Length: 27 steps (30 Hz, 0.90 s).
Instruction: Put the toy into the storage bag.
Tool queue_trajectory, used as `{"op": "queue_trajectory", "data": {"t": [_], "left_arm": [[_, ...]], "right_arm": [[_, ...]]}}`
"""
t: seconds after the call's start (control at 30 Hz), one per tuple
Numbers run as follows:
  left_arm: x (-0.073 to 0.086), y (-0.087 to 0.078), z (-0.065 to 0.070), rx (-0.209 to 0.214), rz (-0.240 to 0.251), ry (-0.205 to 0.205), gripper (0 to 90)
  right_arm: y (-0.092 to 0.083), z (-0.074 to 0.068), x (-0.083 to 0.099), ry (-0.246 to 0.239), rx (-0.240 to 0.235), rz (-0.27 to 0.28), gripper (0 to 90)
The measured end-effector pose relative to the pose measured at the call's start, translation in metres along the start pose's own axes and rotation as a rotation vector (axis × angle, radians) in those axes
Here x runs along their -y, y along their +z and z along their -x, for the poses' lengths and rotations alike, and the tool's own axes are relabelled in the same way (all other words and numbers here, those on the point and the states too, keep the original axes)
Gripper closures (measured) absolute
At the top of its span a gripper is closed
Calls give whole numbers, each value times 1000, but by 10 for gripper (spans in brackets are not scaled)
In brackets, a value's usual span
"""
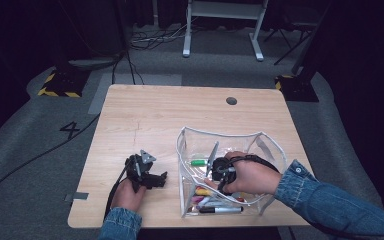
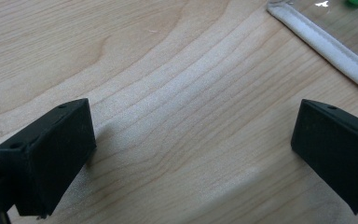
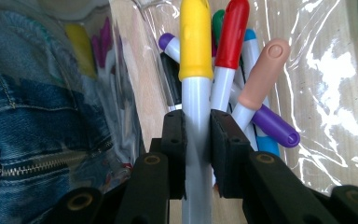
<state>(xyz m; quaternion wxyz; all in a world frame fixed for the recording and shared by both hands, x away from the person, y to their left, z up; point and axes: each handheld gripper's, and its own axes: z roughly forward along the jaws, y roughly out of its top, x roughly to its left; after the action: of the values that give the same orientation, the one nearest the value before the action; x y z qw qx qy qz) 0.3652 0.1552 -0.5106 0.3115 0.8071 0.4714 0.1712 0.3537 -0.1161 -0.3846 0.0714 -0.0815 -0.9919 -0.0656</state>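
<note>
A clear plastic pouch (image 1: 182, 150) with white edging stands open on the right half of the wooden table (image 1: 145, 115). Several markers (image 1: 215, 204) lie heaped at its near end, and a green marker (image 1: 198, 162) lies apart from them. My right gripper (image 1: 217, 186) reaches down inside the pouch. It (image 3: 197, 140) is shut on the grey barrel of a yellow-capped marker (image 3: 196, 42), just above a red-capped (image 3: 230, 32), a peach-capped (image 3: 263, 70) and a purple-capped marker (image 3: 275, 126). My left gripper (image 1: 161, 177) rests low on the table left of the pouch, open (image 2: 193, 149), with bare wood between its jaws.
The pouch's white edge (image 2: 326, 46) lies just ahead and right of the left gripper. A denim sleeve (image 3: 37, 116) shows through the pouch wall beside the right gripper. A round cable hole (image 1: 231, 100) sits near the table's far edge. Cables and stand bases lie on the floor beyond.
</note>
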Motion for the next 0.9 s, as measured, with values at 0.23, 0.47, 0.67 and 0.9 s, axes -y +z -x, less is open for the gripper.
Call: {"op": "queue_trajectory", "data": {"t": [0.23,0.47,0.67,0.9], "left_arm": [[0,0,0,2,1,-4,0],[0,0,0,1,1,-3,0],[0,0,0,1,1,-3,0],[0,0,0,1,1,-4,0]], "right_arm": [[1,9,4,10,84,54,556],[-26,14,15,21,182,173,462],[-53,12,29,59,210,271,429],[-89,10,51,103,264,359,410]]}}
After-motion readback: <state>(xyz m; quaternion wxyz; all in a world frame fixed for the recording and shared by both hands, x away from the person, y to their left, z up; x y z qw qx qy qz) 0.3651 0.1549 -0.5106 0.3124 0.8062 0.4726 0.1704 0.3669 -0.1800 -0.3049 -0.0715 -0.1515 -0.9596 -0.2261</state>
